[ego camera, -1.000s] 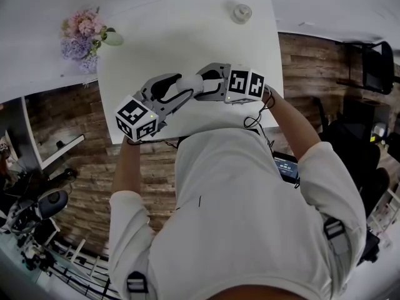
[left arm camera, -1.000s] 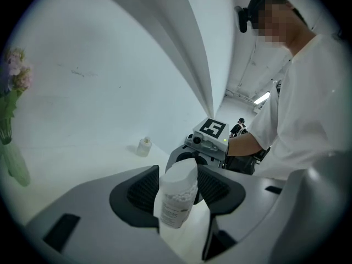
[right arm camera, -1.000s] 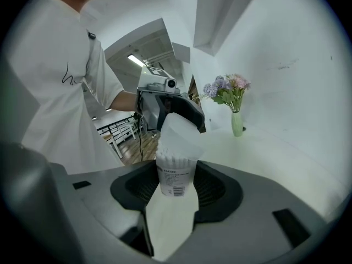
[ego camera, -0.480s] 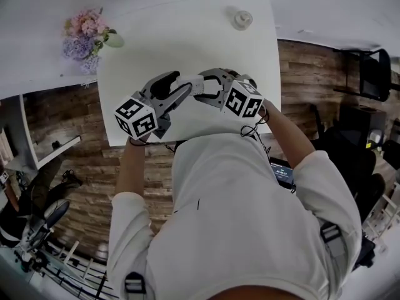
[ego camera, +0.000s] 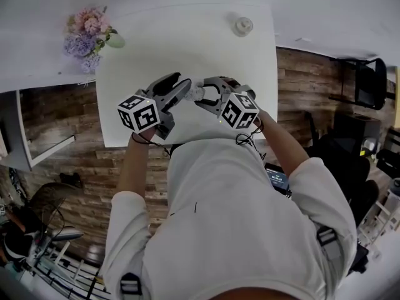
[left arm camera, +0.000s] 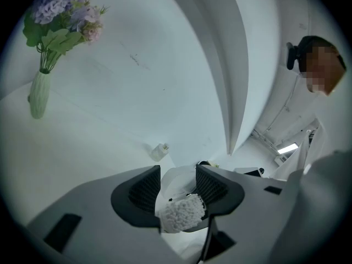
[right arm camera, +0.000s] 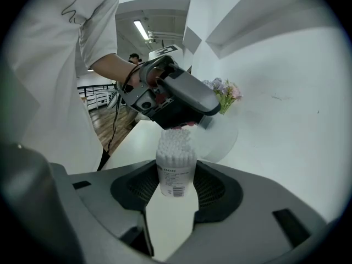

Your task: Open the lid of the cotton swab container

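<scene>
A clear cotton swab container (right arm camera: 176,172) stands upright between the pads of my right gripper (right arm camera: 177,185), which is shut on it. Its white swab tips (right arm camera: 175,139) show bare at the top. My left gripper (right arm camera: 184,124) comes in from above, with the translucent round lid (right arm camera: 221,139) in its jaws, tipped off to the side of the swabs. In the left gripper view the lid (left arm camera: 175,181) sits between the pads, and the swab heads (left arm camera: 181,213) lie just under it. The left jaws have just been closing on the lid. In the head view both grippers (ego camera: 187,87) (ego camera: 205,96) meet over the table's near part.
The white table (ego camera: 187,42) carries a vase of flowers (ego camera: 87,39) at its far left corner and a small round object (ego camera: 242,25) at the far right. The table's front edge (ego camera: 156,141) runs just under my hands. A dark chair (ego camera: 374,74) stands off to the right.
Both grippers have rolled and drifted slightly toward the table's front edge. The right gripper's marker cube has swung down and to the left. The container stays between the two grippers.
</scene>
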The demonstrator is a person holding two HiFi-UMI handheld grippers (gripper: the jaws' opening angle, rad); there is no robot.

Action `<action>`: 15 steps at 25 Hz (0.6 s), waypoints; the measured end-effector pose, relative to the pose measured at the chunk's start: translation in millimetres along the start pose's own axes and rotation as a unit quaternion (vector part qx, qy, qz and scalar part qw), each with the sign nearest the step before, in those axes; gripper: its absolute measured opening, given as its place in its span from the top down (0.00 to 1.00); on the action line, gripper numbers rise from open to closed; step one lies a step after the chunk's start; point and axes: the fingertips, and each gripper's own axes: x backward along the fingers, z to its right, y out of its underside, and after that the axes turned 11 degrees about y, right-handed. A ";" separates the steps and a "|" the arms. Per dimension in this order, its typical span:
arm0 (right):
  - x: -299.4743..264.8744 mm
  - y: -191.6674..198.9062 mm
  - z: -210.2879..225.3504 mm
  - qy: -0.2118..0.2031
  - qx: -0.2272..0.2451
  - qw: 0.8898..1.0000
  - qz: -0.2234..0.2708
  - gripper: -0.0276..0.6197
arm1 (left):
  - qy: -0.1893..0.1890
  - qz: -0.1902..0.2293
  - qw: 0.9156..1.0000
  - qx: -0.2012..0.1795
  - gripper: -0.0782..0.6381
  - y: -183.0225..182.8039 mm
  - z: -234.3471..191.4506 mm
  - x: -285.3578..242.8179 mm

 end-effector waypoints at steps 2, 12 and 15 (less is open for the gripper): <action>-1.1 2.2 -2.7 -0.001 0.000 1.000 -0.002 0.66 | -0.012 -0.004 1.000 -0.002 0.61 0.4 -4.6 -2.4; -6.3 9.2 -3.7 -0.005 -0.039 0.999 -0.006 0.66 | -0.017 -0.010 1.000 0.006 0.61 3.1 -15.5 -10.6; -6.5 6.8 -1.8 -0.005 -0.060 0.998 -0.001 0.66 | -0.021 -0.011 1.000 -0.018 0.61 0.1 -10.8 -11.1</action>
